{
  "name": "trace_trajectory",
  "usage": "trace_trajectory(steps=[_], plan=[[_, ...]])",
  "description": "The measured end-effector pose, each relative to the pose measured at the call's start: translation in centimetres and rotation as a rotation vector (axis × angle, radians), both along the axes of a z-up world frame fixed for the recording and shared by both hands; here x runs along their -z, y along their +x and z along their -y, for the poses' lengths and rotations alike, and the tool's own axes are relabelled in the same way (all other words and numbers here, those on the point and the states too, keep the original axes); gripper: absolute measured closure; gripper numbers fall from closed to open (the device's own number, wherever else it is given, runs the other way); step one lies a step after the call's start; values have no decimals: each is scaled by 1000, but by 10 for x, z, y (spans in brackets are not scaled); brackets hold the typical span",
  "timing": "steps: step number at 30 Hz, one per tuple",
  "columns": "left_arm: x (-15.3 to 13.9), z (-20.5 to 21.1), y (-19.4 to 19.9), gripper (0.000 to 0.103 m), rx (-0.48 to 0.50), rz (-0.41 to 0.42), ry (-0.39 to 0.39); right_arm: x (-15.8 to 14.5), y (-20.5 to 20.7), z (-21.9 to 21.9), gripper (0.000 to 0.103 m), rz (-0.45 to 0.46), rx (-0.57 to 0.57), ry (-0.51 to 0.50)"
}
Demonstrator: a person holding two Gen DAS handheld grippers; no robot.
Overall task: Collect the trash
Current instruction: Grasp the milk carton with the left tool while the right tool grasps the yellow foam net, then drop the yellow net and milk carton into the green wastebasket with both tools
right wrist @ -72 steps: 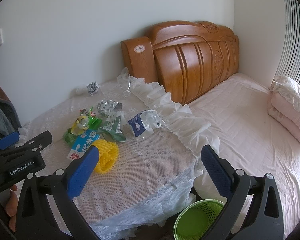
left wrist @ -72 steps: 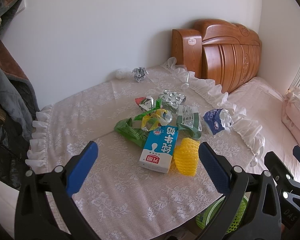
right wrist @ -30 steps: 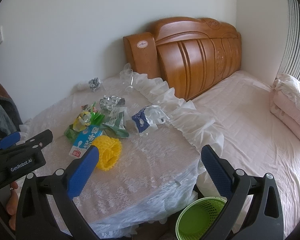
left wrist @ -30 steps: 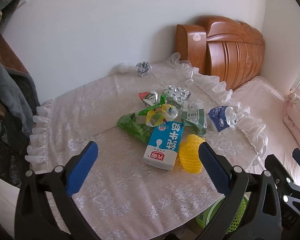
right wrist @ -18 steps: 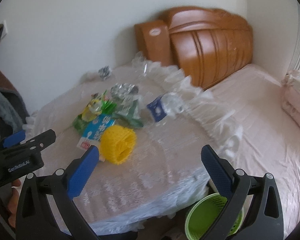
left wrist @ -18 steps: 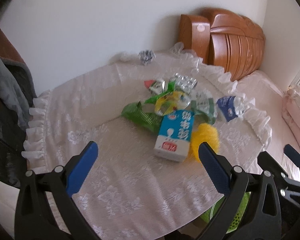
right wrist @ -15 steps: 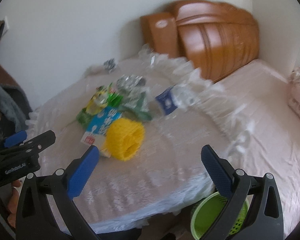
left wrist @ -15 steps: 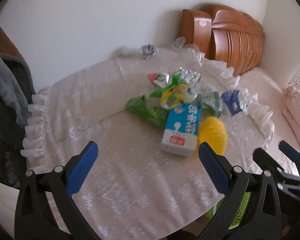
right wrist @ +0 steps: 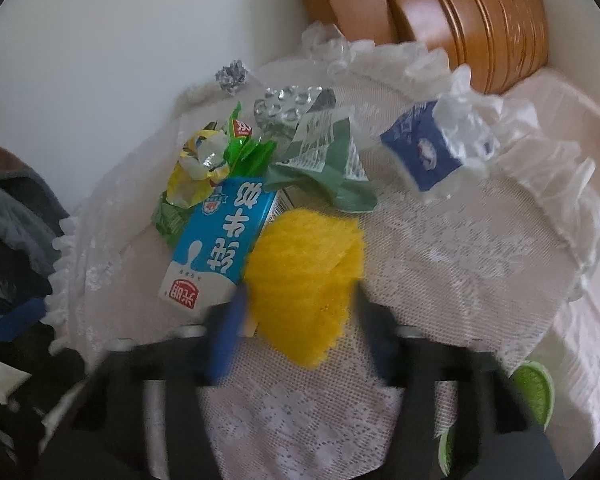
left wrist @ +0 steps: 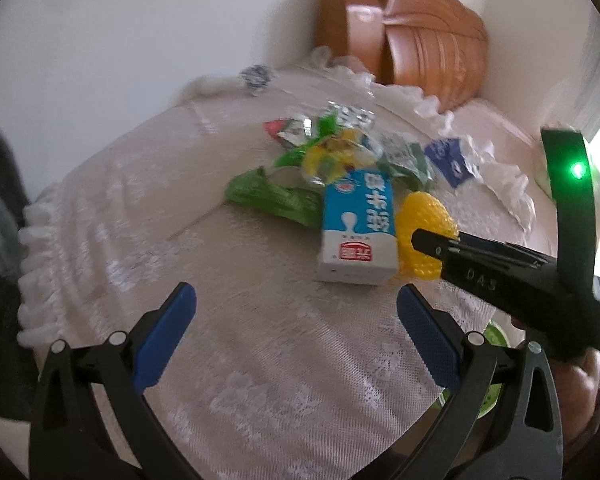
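Right gripper (right wrist: 296, 312) is closing on the yellow net (right wrist: 304, 268); its jaws have just been drawing together, and the net is sitting between the blurred fingers, which are flanking its near end. Firm pad contact cannot be confirmed through the blur. Left gripper (left wrist: 296, 320) is hanging released, jaws wide, over bare tablecloth (left wrist: 260, 380), nothing between them. The net is lying on the cloth, touching the right side of the blue milk carton (right wrist: 220, 240). Behind them, green wrappers (right wrist: 324, 160), a foil blister pack (right wrist: 288, 104) and a blue packet (right wrist: 428, 148) are lying scattered. A green bin (right wrist: 532, 388) is standing below the table edge at lower right.
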State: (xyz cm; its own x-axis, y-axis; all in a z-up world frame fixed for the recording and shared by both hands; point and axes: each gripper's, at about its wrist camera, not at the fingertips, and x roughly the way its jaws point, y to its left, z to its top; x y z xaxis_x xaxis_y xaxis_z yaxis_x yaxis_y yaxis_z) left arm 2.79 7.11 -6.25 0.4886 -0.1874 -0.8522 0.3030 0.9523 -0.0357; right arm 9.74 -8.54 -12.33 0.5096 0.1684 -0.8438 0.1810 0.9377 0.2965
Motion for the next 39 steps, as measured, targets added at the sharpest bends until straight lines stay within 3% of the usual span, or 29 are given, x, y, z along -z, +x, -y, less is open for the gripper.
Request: trace_trajectory(steps=[8, 13, 14, 17, 19, 30, 35, 39], plan=[[38, 51, 34, 7, 99, -40, 22, -21, -36, 29, 78, 13, 98, -25], [61, 70, 58, 7, 67, -63, 47, -28, -61, 46, 78, 11, 163, -40], [65, 72, 62, 8, 59, -70, 49, -28, -65, 49, 78, 9, 171, -41], [71, 75, 68, 24, 45, -91, 42, -26, -73, 59, 78, 3, 186, -43], [71, 73, 67, 39, 39, -97, 15, -23, -78, 64, 78, 0, 191, -35], [52, 67, 18, 40, 46, -52, 10, -13, -142, 107, 78, -20, 235, -46], [39, 78, -16, 40, 102, -49, 13, 26, -189, 153, 78, -141, 312, -81], [29, 101, -40, 40, 175, -55, 3, 101, -220, 193, 73, -300, 391, -58]])
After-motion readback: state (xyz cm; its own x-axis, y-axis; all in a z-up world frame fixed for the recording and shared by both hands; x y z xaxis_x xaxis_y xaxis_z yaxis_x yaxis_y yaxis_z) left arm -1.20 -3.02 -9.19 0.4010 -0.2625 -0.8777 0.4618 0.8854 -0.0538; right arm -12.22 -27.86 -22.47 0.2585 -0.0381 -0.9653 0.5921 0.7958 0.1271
